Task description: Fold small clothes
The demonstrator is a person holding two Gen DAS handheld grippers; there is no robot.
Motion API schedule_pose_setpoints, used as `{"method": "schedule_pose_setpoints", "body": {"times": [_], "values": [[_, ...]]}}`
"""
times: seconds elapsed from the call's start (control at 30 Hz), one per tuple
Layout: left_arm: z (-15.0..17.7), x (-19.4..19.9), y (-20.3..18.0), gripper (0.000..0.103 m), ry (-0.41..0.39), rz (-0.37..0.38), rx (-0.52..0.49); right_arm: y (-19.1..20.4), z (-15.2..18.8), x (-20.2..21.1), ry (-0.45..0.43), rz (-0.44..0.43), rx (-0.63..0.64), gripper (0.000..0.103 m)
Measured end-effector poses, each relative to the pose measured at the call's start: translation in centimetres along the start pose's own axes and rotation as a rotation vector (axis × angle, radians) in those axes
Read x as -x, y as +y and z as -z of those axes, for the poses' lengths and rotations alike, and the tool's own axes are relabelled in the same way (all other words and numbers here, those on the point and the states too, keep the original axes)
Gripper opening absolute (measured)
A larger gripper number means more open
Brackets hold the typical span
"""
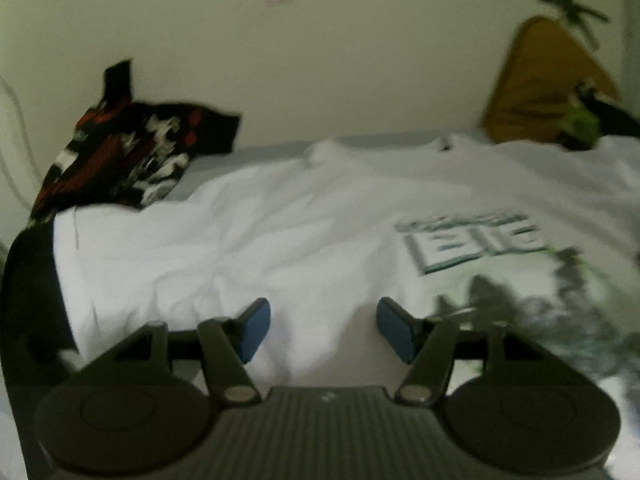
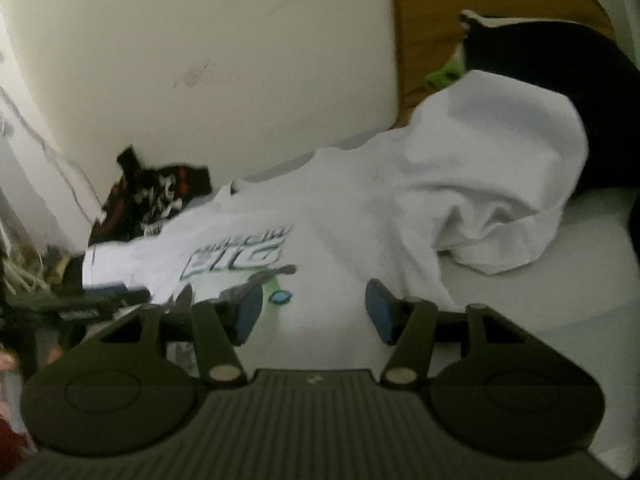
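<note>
While both tools are hanging wide apart and holding nothing, the left tool (image 1: 324,328) and right tool (image 2: 314,310) are hovering over the white shirt (image 1: 248,240) lying spread on the bed (image 2: 592,248).

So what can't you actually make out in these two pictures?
- Printed lettering on the white T-shirt: blurred in both views, unreadable.
- Black patterned garment: motif smeared, its lower edge hidden by the shirt.
- Right sleeve, right view: bunched, covering what lies under it.
- Mustard cushion: cut by the top edge, partly behind dark cloth.
- Left hand-held gripper and right hand-held gripper: open, empty.
</note>
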State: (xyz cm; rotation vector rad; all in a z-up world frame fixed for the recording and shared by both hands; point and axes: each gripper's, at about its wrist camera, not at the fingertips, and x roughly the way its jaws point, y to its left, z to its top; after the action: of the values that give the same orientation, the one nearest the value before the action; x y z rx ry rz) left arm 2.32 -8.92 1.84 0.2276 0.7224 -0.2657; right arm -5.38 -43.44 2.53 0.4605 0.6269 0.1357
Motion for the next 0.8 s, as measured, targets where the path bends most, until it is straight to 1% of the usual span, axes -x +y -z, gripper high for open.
{"method": "schedule_pose_setpoints", "body": {"times": [0.03, 0.1, 0.2, 0.33, 0.47, 0.67, 0.8], "values": [[0.4, -0.2, 0.3, 0.073, -0.014, -0.01, 0.022, -0.4, 0.2, 0.2, -0.024, 0.019, -0.034, 0.06], [0.7, -0.4, 0.4, 0.082, -0.035, -0.036, 0.037, -1.0, 0.3, 1.0, -0.061, 0.049, -0.082, 0.06], [0.9, -0.2, 0.3, 0.082, -0.048, -0.05, 0.033, -0.9, 0.6, 1.4, -0.087, 0.091, -0.092, 0.06], [1.0, 0.0, 0.1, 0.082, -0.055, -0.059, 0.029, 0.0, 0.8, 1.2, -0.085, 0.127, -0.04, 0.063], [1.0, 0.0, 0.1, 0.082, -0.056, -0.06, 0.027, 0.6, 1.0, 1.1, -0.081, 0.138, 0.001, 0.071], [1.0, 0.1, 0.1, 0.082, -0.059, -0.06, 0.025, 1.6, 1.3, 0.7, -0.078, 0.174, 0.059, 0.076], [1.1, 0.2, 0.1, 0.082, -0.062, -0.061, 0.023, 1.8, 1.3, 0.7, -0.077, 0.186, 0.069, 0.077]]}}
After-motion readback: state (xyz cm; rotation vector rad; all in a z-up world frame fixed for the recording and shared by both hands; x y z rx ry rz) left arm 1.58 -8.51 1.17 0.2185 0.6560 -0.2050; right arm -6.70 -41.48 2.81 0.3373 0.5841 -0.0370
